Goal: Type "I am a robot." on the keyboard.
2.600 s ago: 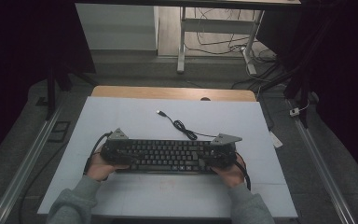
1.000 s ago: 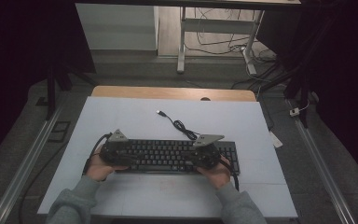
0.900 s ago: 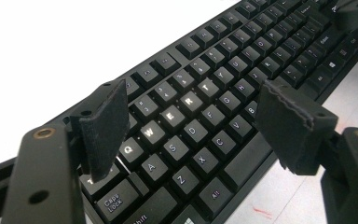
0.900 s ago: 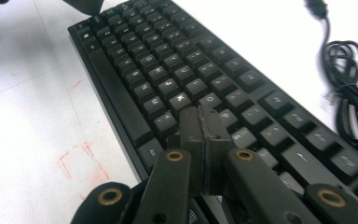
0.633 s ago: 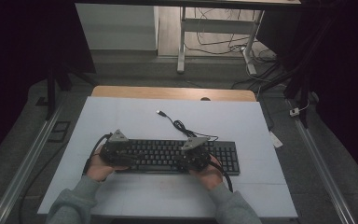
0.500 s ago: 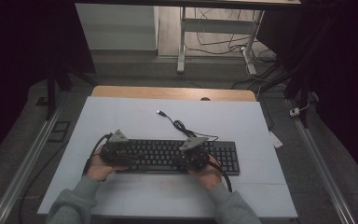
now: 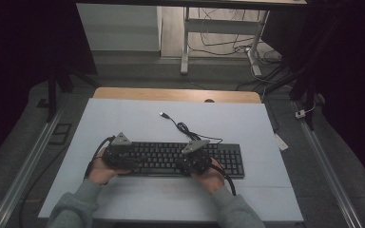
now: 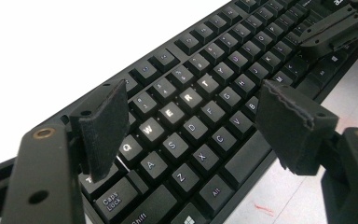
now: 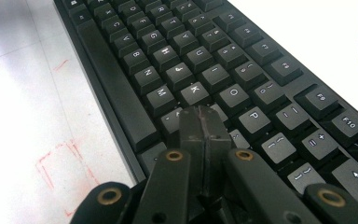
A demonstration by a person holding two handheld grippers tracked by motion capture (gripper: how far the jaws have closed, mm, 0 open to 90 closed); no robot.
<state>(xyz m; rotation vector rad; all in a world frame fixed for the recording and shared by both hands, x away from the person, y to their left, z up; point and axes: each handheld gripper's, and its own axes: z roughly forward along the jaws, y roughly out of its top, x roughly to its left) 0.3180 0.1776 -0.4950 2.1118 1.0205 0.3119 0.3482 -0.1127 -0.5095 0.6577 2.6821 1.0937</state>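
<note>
Black keyboard (image 7: 180, 158) at lower centre of the white desk (image 7: 123, 118), its cable (image 7: 183, 127) visible in the high view. Left gripper (image 8: 191, 126): foam-padded jaws wide apart over matte QWERTY keycaps. Right gripper (image 9: 204, 122): jaws pressed together, tips at keys below K.

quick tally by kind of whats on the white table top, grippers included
keyboard: 1
usb cable trailing from the keyboard: 1
grippers: 2, the left gripper open over the left end of the keys, the right gripper shut with its tips at the keys near K and L
total: 4
</note>
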